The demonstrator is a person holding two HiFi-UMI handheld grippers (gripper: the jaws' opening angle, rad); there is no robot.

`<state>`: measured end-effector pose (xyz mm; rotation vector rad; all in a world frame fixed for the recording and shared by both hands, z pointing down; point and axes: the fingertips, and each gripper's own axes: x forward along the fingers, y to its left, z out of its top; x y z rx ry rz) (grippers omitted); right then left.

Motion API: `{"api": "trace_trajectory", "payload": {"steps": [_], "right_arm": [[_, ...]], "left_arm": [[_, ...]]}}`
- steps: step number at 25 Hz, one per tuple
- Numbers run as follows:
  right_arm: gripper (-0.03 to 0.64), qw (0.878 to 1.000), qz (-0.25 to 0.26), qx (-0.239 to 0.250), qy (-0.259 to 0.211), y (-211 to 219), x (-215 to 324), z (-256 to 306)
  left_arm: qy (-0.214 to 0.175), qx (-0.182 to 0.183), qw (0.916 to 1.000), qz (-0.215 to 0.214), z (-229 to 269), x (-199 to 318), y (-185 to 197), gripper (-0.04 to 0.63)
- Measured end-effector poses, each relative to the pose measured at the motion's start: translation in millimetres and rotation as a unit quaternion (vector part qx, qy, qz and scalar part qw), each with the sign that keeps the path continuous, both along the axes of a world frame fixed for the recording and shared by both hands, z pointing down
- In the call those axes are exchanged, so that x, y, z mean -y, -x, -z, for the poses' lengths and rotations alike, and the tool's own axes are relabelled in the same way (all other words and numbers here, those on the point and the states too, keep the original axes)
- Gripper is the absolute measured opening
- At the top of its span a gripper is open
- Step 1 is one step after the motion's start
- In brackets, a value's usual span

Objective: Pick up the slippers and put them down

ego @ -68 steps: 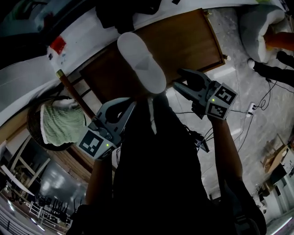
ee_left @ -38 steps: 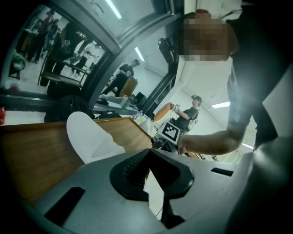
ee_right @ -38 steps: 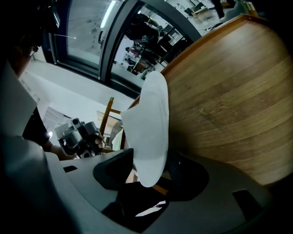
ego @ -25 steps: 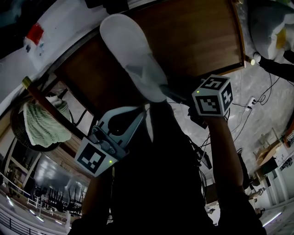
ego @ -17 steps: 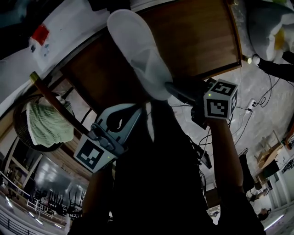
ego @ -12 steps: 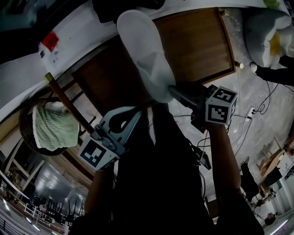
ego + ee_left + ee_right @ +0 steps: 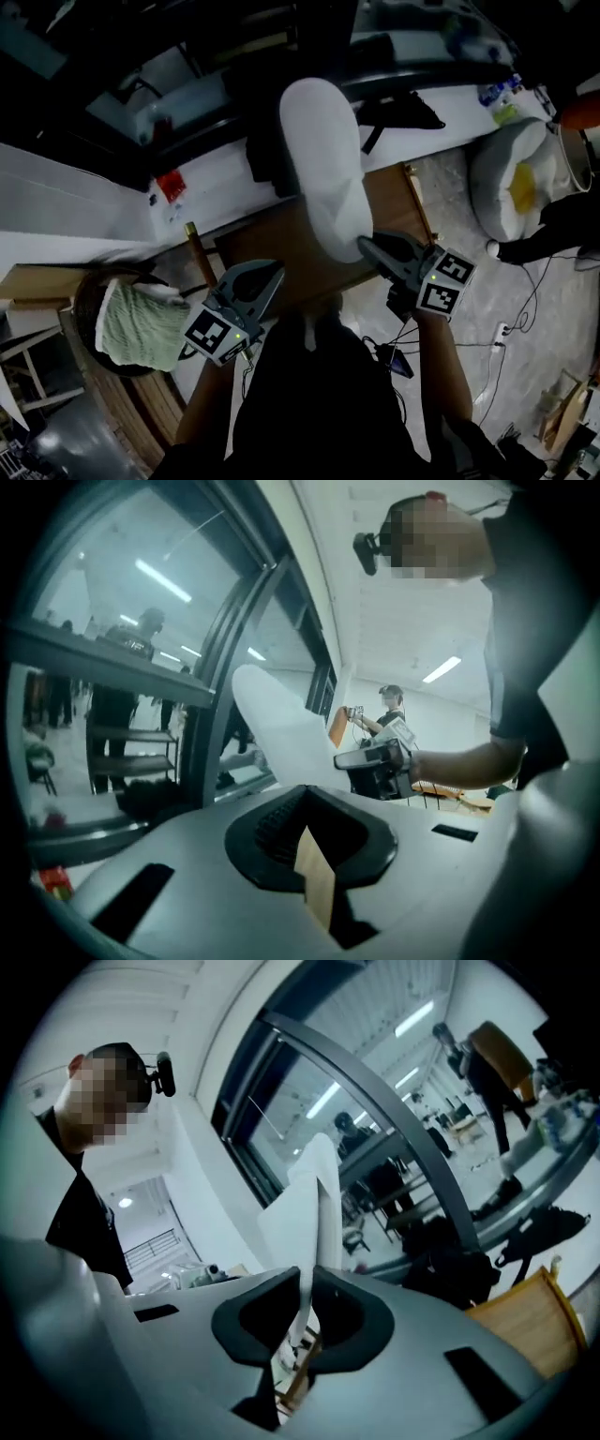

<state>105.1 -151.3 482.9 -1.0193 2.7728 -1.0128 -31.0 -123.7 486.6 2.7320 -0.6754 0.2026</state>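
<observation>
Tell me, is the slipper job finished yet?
Not yet. Picked up already: the white slipper hangs above the wooden table. In hand: the right gripper, whose jaws have just been closing, is shut on it; the left gripper is shut and empty. Left: setting it down. No second slipper shows.

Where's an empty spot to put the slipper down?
The wooden table below the white slipper is bare, between the basket and the white cushion. The counter behind is cluttered; cables cross the floor.
</observation>
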Motion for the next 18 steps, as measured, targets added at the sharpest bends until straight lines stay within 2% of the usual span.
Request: {"api": "trace_trajectory", "payload": {"steps": [4, 9, 13, 18], "right_arm": [[0.051, 0.996, -0.008, 0.019, -0.087, 5.5, -11.0, 71.5], [0.049, 0.982, 0.002, 0.012, -0.191, 16.2, -10.2, 147.0], [0.049, 0.969, 0.010, 0.003, -0.247, 23.7, -15.9, 191.0], [0.048, 0.956, 0.014, 0.004, -0.292, 33.3, -17.4, 224.2]], "left_arm": [[-0.056, -0.023, 0.9981, 0.005, 56.9, 8.8, 8.7, 0.011], [-0.121, -0.055, 0.9911, 0.010, 123.1, 20.8, 15.6, 0.011], [-0.153, -0.077, 0.9852, 0.003, 172.6, 15.6, 13.9, 0.011], [-0.196, -0.081, 0.9773, -0.005, 208.1, 12.0, 15.4, 0.011]]}}
